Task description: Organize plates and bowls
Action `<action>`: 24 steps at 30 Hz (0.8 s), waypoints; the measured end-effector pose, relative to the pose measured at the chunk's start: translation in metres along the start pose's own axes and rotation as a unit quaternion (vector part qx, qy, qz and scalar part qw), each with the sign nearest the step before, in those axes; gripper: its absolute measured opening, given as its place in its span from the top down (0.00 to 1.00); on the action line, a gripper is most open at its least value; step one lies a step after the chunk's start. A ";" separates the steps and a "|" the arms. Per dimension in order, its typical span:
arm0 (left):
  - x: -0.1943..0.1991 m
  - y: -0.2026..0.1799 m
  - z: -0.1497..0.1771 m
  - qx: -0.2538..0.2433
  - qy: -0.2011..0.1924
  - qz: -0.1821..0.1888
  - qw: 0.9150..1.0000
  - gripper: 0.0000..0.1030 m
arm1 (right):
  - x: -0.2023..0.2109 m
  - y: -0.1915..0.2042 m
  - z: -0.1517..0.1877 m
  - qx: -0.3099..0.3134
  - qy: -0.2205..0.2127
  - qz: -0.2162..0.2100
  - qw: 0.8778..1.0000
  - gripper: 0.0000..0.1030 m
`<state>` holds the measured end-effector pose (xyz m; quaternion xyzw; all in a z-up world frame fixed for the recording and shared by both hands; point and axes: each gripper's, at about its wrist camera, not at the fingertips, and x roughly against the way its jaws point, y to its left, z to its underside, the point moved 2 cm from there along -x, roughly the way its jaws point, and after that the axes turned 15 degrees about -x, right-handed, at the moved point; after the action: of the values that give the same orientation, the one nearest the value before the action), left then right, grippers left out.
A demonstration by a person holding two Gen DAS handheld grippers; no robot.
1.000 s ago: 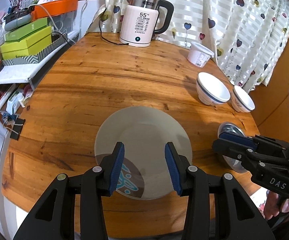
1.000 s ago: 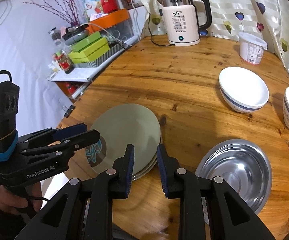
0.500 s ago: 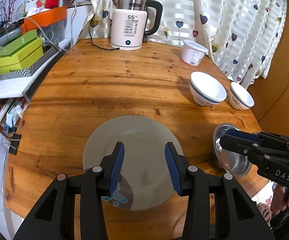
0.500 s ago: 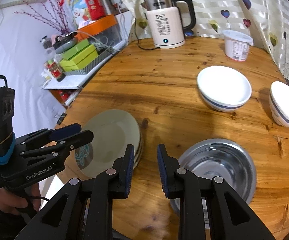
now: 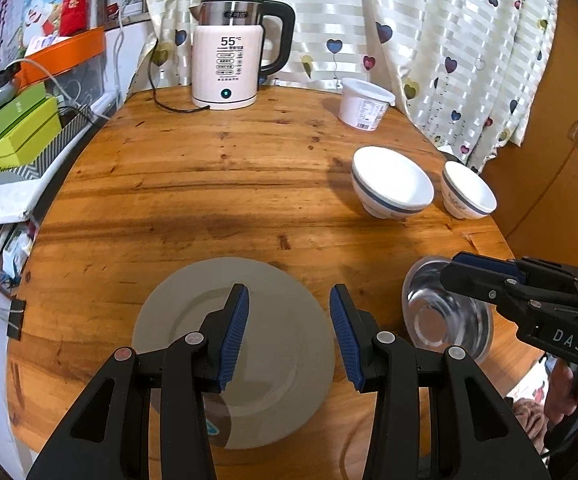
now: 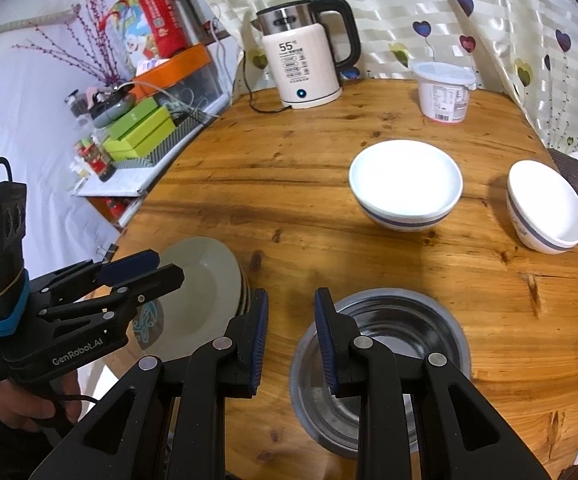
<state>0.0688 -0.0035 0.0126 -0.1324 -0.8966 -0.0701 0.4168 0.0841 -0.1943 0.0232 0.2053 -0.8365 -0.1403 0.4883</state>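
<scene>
grippers both hang over the near edge of a round wooden table (image 5: 217,184), nothing in either one. left gripper (image 5: 289,332) has its jaws spread fairly wide, blue pads clear of everything, hovering above a stack of pale grey-green plates (image 5: 285,344) that sits at the near left of the table. from the right wrist view the stack (image 6: 209,280) shows a few rims layered at its right edge, and something with a blue pattern peeks out under its near side. right gripper (image 6: 291,340) has its jaws only a little apart, gap empty, poised above the near left rim of a steel bowl (image 6: 405,320) at the near right. the steel bowl and the plates sit apart, bare wood between them.

further back on the right there's a bigger white bowl (image 6: 405,184) with a blue band, upright, and a smaller white bowl (image 6: 545,208) just to its right, not touching. far side has a cream electric kettle (image 5: 233,64) reading 55 and a white lidded tub (image 5: 363,104) by the heart-print curtain (image 5: 429,32). person's hand (image 6: 25,400) grips the left tool's handle.
</scene>
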 end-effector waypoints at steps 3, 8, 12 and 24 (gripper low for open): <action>-0.003 -0.003 -0.004 -0.005 0.003 0.001 1.000 0.58 | 0.002 -0.005 -0.002 -0.005 -0.003 0.001 1.000 0.77; -0.010 -0.009 -0.011 -0.014 0.007 0.004 1.000 0.58 | 0.004 -0.016 -0.006 -0.018 -0.007 0.005 1.000 0.76; -0.020 -0.013 -0.016 -0.017 0.012 0.009 1.000 0.58 | 0.004 -0.029 -0.010 -0.034 -0.009 0.007 0.999 0.70; -0.047 -0.022 -0.041 -0.030 0.022 0.041 0.998 0.58 | -0.001 -0.059 -0.032 -0.068 -0.016 0.024 0.997 0.67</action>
<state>0.1210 -0.0424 0.0029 -0.1795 -0.8785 -0.0826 0.4350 0.1253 -0.2471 0.0121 0.1492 -0.8374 -0.1881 0.4911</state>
